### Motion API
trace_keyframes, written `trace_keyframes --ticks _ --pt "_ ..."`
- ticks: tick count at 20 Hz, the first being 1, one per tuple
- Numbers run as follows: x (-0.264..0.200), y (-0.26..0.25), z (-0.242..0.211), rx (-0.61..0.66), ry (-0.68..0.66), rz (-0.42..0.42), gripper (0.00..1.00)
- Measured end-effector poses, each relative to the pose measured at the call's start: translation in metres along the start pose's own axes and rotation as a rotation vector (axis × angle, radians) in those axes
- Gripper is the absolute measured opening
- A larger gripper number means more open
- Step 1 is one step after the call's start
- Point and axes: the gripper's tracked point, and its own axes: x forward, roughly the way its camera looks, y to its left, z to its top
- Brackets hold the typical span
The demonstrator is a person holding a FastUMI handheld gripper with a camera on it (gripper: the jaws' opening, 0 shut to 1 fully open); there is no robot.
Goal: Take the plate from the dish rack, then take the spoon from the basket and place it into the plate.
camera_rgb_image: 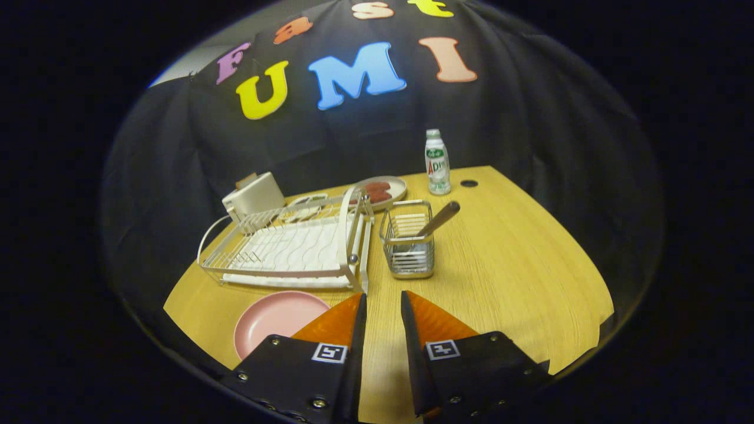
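A pink plate [275, 321] lies flat on the wooden table, in front of the white dish rack [294, 244] and partly behind my left finger. The rack holds no dishes that I can see. A wire basket [407, 246] stands just right of the rack, a short way ahead of my fingers. A spoon [435, 222] leans in it, its brown handle sticking up to the right. My gripper [383, 301] hovers above the table near its front edge. The fingers stand a narrow gap apart with nothing between them.
Behind the rack sit a white boxy appliance [253, 195] and a beige plate [383, 189] with reddish pieces on it. A small drink bottle [437, 163] stands at the back, beside a dark hole [469, 183] in the tabletop. Bare wood stretches to the right of the basket.
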Motion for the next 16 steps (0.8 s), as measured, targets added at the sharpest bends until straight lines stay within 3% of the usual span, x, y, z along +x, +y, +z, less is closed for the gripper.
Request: trace_keyframes --ticks 8,16 --pt "0.017 -0.055 0.052 -0.049 -0.265 -0.051 0.34" --pt "0.078 -0.060 0.059 -0.036 -0.307 -0.002 0.34"
